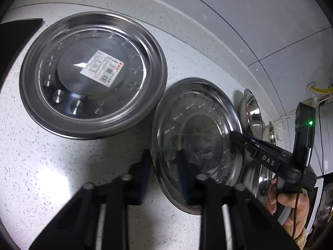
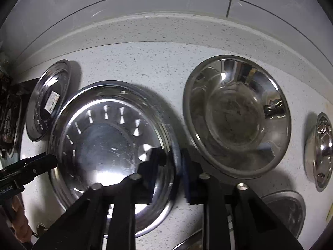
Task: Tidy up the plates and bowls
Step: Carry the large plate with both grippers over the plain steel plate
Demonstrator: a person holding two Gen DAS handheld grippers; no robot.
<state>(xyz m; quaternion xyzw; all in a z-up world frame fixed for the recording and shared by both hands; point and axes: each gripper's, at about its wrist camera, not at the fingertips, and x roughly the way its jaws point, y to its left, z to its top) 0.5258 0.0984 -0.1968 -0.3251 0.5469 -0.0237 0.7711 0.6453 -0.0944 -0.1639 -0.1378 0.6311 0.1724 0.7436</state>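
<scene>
A steel plate with pressed marks around its well lies on the white speckled counter. My left gripper straddles its left rim, one pad outside and one over the plate, pinching the rim. In the right wrist view the same plate fills the left half. My right gripper is shut on its right rim. Each gripper shows in the other's view, the right gripper and the left gripper both narrow at the rim. A second plate with a barcode sticker lies just beyond to the left.
A large steel bowl stands right of the held plate, with a smaller bowl further right and another steel dish at the lower right. A black hob borders the far left. A tiled wall runs behind the counter.
</scene>
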